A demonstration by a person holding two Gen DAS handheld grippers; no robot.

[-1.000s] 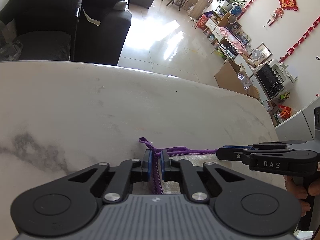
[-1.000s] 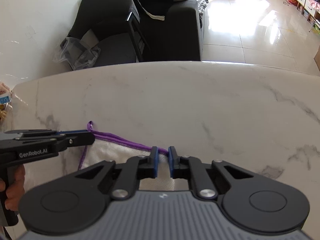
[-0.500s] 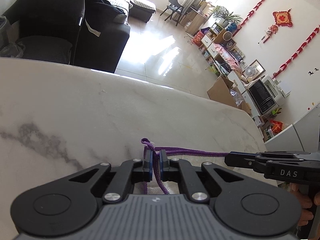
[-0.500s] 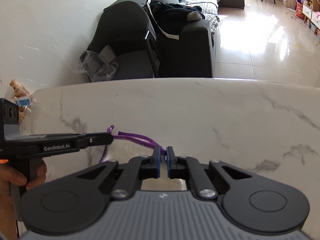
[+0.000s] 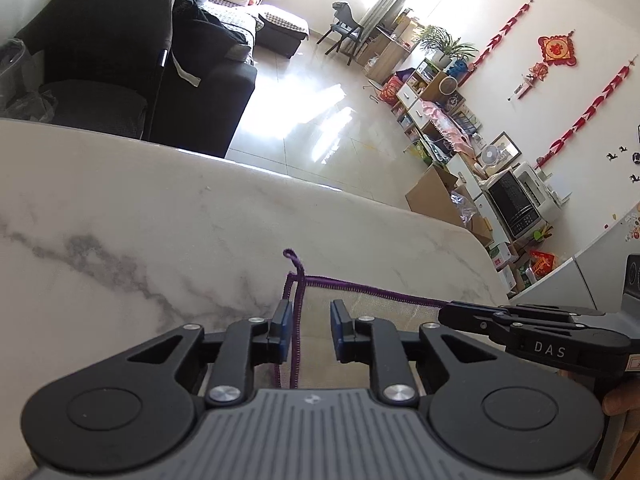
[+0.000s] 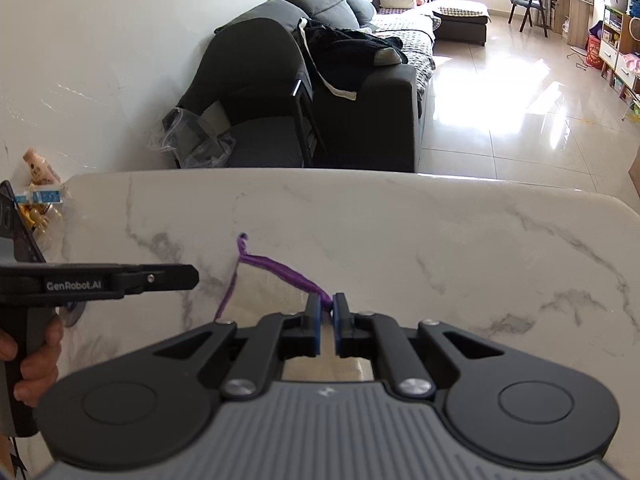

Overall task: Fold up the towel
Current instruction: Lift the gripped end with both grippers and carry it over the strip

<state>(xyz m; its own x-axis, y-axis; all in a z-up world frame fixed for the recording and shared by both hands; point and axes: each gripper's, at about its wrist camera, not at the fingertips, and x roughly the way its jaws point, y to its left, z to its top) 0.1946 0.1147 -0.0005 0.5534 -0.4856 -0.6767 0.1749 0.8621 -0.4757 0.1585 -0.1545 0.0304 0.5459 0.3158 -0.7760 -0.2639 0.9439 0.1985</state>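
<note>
Left gripper (image 5: 308, 330) jaws parted, nothing pinched; purple stitched hem of the towel (image 5: 360, 312) runs up between the pads, closer to the left pad. Towel is cream, flat on the marble table (image 5: 140, 216), corner with a purple hanging loop (image 5: 294, 260) at 12 o'clock of the left gripper. In the right wrist view the left gripper (image 6: 188, 276) comes in from 9 o'clock, printed "GenRobot.AI", tip just beside the towel's left edge.

Right gripper (image 6: 326, 324) jaws nearly closed, pinching the towel's purple hem (image 6: 288, 270). In the left wrist view it enters from 3 o'clock, marked "DAS", over the towel's right edge.

Risks, my judgement: one side is released and the other gripped, so any pull by the right gripper would drag or skew the layers and leave the fold crooked. Thin hem could slip from the pads. Loop could snag on a left pad.

Other writing: red knot ornament (image 5: 556, 50) on wall, character too small to read.
</note>
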